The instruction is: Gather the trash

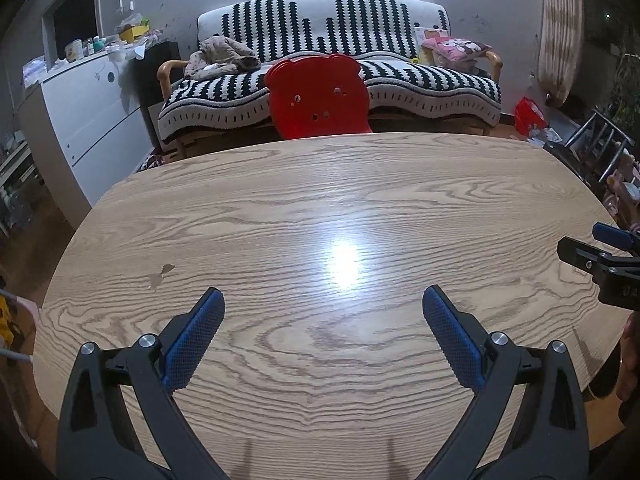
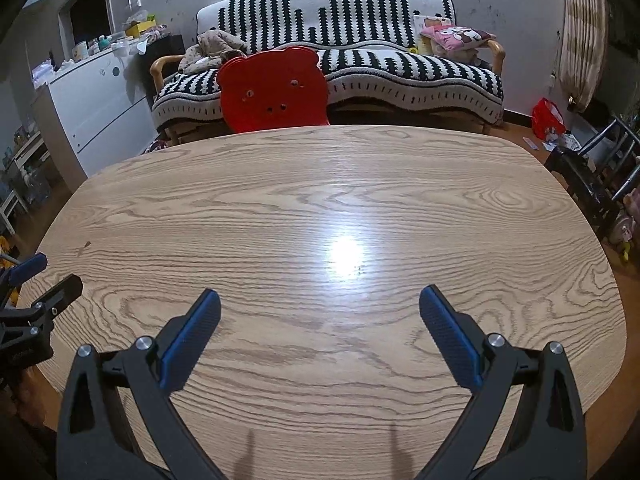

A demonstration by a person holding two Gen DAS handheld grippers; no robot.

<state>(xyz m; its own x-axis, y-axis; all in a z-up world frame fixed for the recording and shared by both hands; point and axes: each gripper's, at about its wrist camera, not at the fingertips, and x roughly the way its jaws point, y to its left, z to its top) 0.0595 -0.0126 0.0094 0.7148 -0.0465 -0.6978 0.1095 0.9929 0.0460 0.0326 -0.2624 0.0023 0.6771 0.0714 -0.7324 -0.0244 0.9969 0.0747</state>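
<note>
My left gripper point(image 1: 323, 296) is open and empty, held a little above the near part of a wooden table point(image 1: 280, 200). My right gripper point(image 2: 319, 296) is open and empty too, beside it over the same table point(image 2: 240, 208). The right gripper shows at the right edge of the left wrist view point(image 1: 600, 252), and the left gripper at the left edge of the right wrist view point(image 2: 36, 280). I see no trash on the tabletop in either view. A small dark stain point(image 1: 162, 274) marks the wood at the left.
A red bear-shaped chair back point(image 1: 318, 94) stands at the table's far edge. Behind it is a black-and-white striped sofa point(image 1: 332, 56). A white cabinet point(image 1: 88, 112) is at the left. A red bag point(image 2: 549, 118) and a dark metal chair point(image 2: 600, 168) are on the right.
</note>
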